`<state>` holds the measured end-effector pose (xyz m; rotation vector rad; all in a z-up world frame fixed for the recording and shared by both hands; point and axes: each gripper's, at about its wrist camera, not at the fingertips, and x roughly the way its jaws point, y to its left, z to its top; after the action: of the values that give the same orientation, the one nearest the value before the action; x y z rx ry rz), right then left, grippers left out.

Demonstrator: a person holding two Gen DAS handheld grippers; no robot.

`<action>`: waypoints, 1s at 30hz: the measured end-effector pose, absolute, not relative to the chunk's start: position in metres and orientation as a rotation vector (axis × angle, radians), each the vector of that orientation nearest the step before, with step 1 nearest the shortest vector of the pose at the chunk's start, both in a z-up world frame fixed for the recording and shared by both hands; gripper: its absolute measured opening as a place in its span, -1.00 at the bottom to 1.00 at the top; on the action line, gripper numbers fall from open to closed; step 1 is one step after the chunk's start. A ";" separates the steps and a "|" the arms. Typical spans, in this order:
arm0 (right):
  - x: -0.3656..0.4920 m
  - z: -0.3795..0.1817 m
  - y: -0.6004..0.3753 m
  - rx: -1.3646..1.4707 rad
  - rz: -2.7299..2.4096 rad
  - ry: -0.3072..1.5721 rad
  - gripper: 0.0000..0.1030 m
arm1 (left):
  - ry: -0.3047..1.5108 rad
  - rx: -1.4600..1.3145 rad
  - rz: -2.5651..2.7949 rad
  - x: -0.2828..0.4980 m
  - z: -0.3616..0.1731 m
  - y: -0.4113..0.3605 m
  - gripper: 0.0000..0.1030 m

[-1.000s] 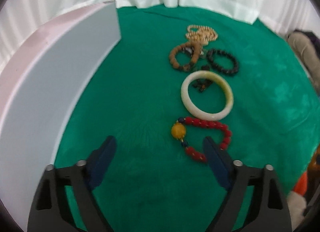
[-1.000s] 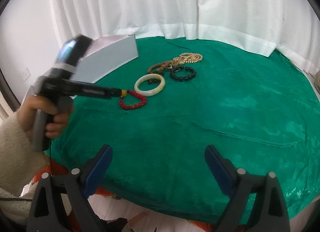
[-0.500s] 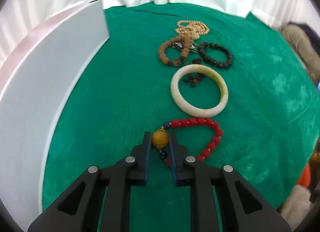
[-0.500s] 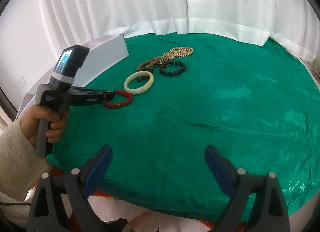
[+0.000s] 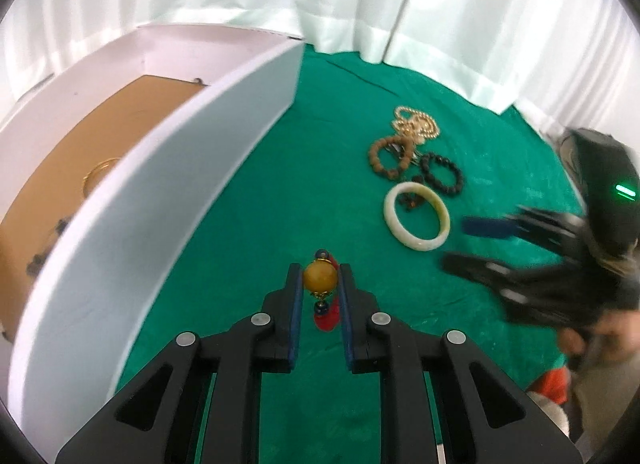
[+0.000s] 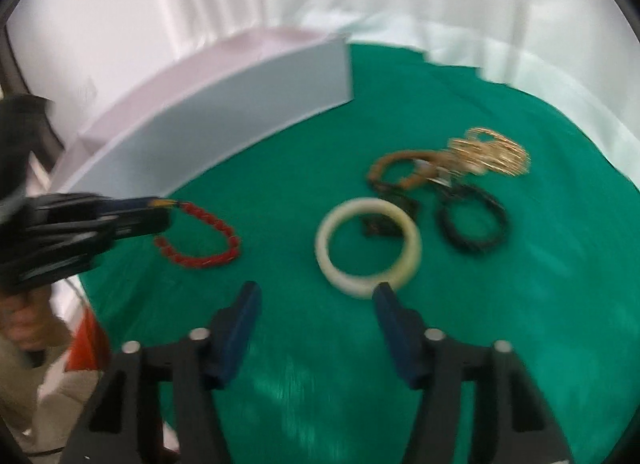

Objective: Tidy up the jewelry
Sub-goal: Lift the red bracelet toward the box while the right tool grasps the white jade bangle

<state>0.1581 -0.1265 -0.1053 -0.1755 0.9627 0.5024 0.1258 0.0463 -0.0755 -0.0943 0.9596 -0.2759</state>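
Far left, white box (image 5: 168,199) with brown floor, thin gold bangle (image 5: 98,175) inside. Beside its wall, left gripper (image 5: 320,284) pinching the amber bead of the red bead bracelet (image 6: 204,236), strand trailing above green cloth (image 5: 280,183). Further right, cream bangle (image 6: 368,248) flat on the cloth, then brown bead bracelet (image 5: 386,157), black bead bracelet (image 5: 442,179), gold chains (image 5: 416,125). Rightmost, right gripper (image 6: 316,300), jaws apart but just closing inward, empty, near tip just beside the cream bangle's rim.
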 end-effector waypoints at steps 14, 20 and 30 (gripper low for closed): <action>0.197 -0.109 -0.095 -0.174 0.517 1.075 -0.80 | 0.917 -0.185 -0.278 0.104 -0.042 0.082 -0.70; 0.172 -0.059 -0.093 -0.115 0.588 0.970 -0.80 | 0.835 -0.299 -0.285 0.086 0.003 0.117 -0.70; 0.185 0.031 -0.003 -0.129 0.788 0.773 -0.80 | 0.698 -0.383 -0.105 0.074 0.068 0.214 -0.70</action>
<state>0.1847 -0.0032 0.0313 -0.1288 0.7731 0.7883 0.0736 0.2139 0.0675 -0.3835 0.6978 -0.1054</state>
